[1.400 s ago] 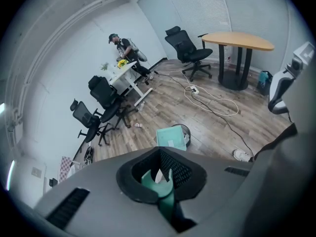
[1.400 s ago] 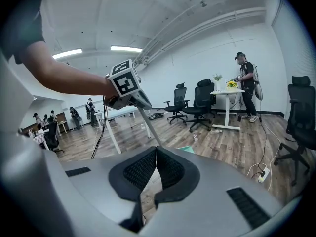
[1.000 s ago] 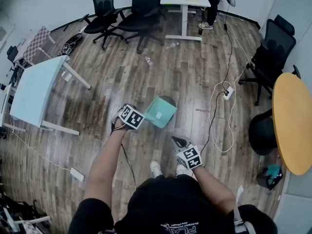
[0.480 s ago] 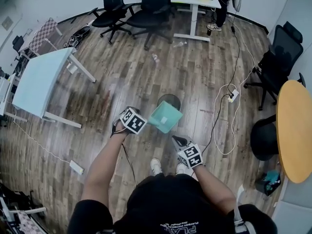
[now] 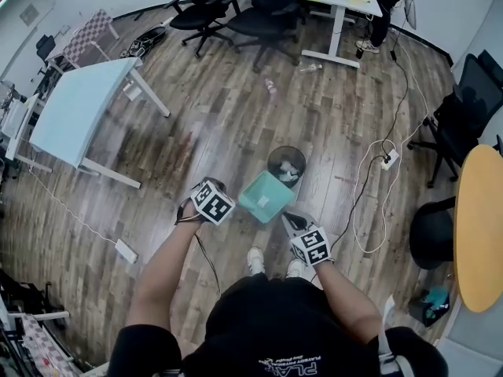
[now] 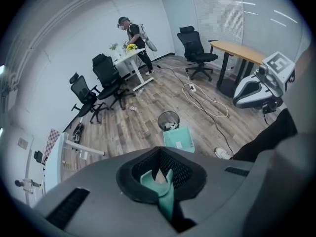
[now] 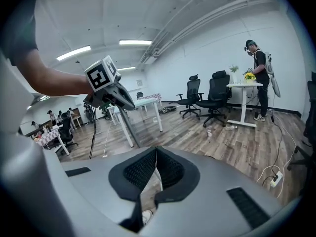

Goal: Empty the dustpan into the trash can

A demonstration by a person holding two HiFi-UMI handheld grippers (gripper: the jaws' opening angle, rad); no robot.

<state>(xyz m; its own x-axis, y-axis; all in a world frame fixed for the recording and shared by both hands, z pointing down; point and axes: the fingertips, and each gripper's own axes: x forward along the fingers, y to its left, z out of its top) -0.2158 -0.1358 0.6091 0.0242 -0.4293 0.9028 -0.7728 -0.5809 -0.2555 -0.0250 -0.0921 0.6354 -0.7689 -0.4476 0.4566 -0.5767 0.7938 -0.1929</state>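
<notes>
My left gripper (image 5: 233, 203) is shut on the handle of a teal dustpan (image 5: 267, 196), held above the wooden floor. In the left gripper view the teal dustpan handle (image 6: 160, 186) sits clamped between the jaws of the left gripper (image 6: 158, 166), and the dustpan's pan (image 6: 178, 138) hangs just short of a black mesh trash can (image 6: 169, 120). The trash can (image 5: 287, 163) holds pale litter and stands just beyond the pan's far right edge. My right gripper (image 5: 288, 217) hovers beside the pan on the right, shut and empty; its jaws (image 7: 155, 174) meet with only floor behind them.
A white cable and power strip (image 5: 385, 162) trail across the floor right of the can. A light-blue table (image 5: 82, 120) stands at the left and a round wooden table (image 5: 479, 226) at the right. Black office chairs (image 5: 271, 10), a floor bottle (image 5: 271, 86) and a person (image 5: 387, 10) are at the back.
The dustpan no longer covers the trash can: the can now shows whole beyond the pan. Both grippers sit lower in the head view, and the right one is closer to the pan.
</notes>
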